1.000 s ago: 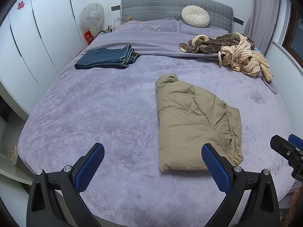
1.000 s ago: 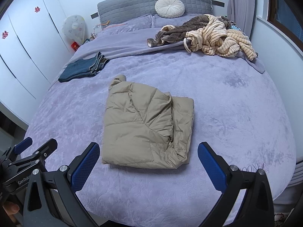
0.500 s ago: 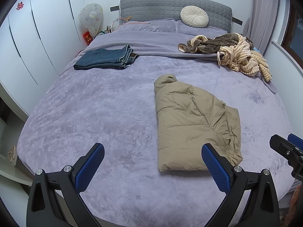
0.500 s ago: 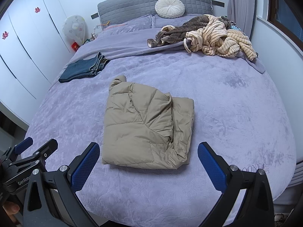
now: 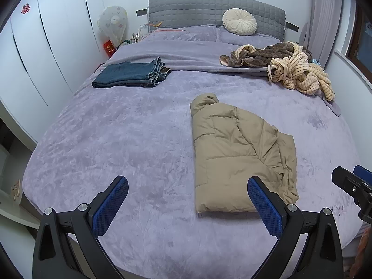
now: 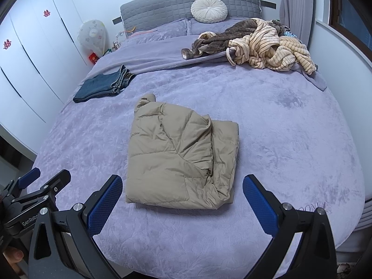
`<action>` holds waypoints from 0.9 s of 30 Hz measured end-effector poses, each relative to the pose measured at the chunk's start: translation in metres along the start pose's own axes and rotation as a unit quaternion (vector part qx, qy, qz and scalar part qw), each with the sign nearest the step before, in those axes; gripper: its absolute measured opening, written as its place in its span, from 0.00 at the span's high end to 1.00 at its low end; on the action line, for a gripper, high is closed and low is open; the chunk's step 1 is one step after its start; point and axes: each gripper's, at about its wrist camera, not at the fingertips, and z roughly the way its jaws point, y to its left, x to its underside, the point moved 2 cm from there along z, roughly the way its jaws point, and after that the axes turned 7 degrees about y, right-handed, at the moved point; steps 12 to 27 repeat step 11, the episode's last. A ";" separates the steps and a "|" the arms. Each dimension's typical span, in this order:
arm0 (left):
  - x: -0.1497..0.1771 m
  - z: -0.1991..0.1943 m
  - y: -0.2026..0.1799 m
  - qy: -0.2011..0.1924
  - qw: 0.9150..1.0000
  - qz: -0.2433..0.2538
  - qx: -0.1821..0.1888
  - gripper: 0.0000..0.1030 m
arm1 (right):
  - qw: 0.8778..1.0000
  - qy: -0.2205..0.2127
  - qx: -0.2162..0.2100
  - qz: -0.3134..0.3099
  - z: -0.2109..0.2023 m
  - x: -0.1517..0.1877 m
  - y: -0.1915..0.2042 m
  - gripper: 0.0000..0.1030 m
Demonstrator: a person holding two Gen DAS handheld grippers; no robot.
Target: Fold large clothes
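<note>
A tan puffer jacket [image 5: 239,155] lies folded into a rough rectangle on the purple bed [image 5: 116,139], hood end pointing toward the headboard. It also shows in the right wrist view [image 6: 181,158]. My left gripper [image 5: 188,190] is open and empty, held above the bed's near edge to the left of the jacket. My right gripper [image 6: 182,189] is open and empty, hovering just in front of the jacket's near edge. Neither touches the jacket.
Folded blue jeans [image 5: 132,74] lie at the far left of the bed. A heap of brown and striped clothes [image 5: 286,67] sits at the far right. A round cushion [image 5: 239,21] leans on the grey headboard. White wardrobes [image 5: 34,46] stand on the left.
Almost nothing has moved. Both grippers stay open and the jacket lies as before, with only a slight camera drift.
</note>
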 end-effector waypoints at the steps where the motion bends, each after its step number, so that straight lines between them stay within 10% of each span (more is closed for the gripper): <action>1: -0.001 0.000 0.002 -0.001 1.000 -0.001 -0.001 0.00 | 1.000 0.000 0.000 0.000 0.000 0.001 -0.001 0.00; 27: 0.002 -0.002 -0.002 -0.007 1.000 -0.009 -0.006 0.00 | 1.000 0.000 0.001 0.002 0.000 0.001 0.005 0.00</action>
